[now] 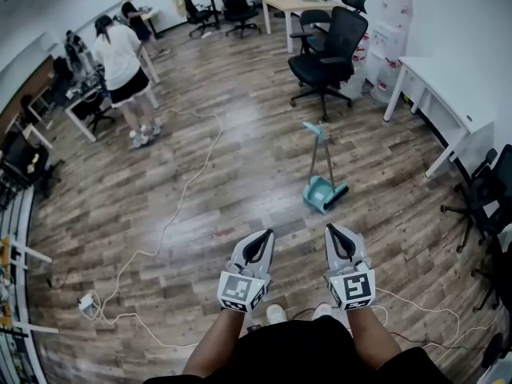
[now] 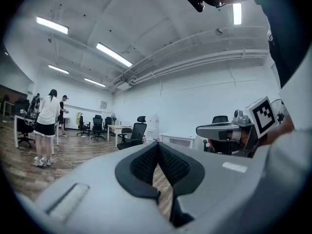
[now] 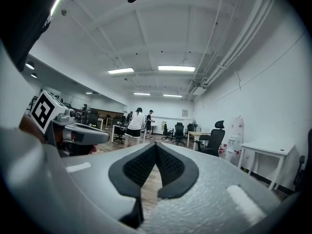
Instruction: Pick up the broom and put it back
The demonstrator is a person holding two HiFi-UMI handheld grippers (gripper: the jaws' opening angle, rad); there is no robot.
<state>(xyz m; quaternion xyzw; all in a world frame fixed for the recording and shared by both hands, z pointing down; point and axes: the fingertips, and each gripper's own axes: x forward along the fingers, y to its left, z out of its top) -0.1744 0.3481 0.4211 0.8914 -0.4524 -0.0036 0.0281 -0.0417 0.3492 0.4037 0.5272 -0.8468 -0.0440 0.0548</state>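
A teal broom [image 1: 318,152] stands upright with its teal dustpan [image 1: 323,193] on the wood floor, ahead of me and slightly right. My left gripper [image 1: 263,236] and right gripper [image 1: 333,230] are held level side by side, well short of the broom. Both are shut with nothing between the pads. In the left gripper view the black pads [image 2: 168,162] meet at their tips, and the right gripper [image 2: 225,129] shows alongside. The right gripper view shows its own pads [image 3: 168,165] touching, with the left gripper [image 3: 77,130] beside it. Neither gripper view shows the broom.
A black office chair [image 1: 328,50] stands beyond the broom. White desks [image 1: 445,101] line the right wall, with another chair [image 1: 486,194] near them. A white cable [image 1: 174,213] snakes across the floor to a power strip [image 1: 86,301]. Two people [image 1: 120,58] stand far left.
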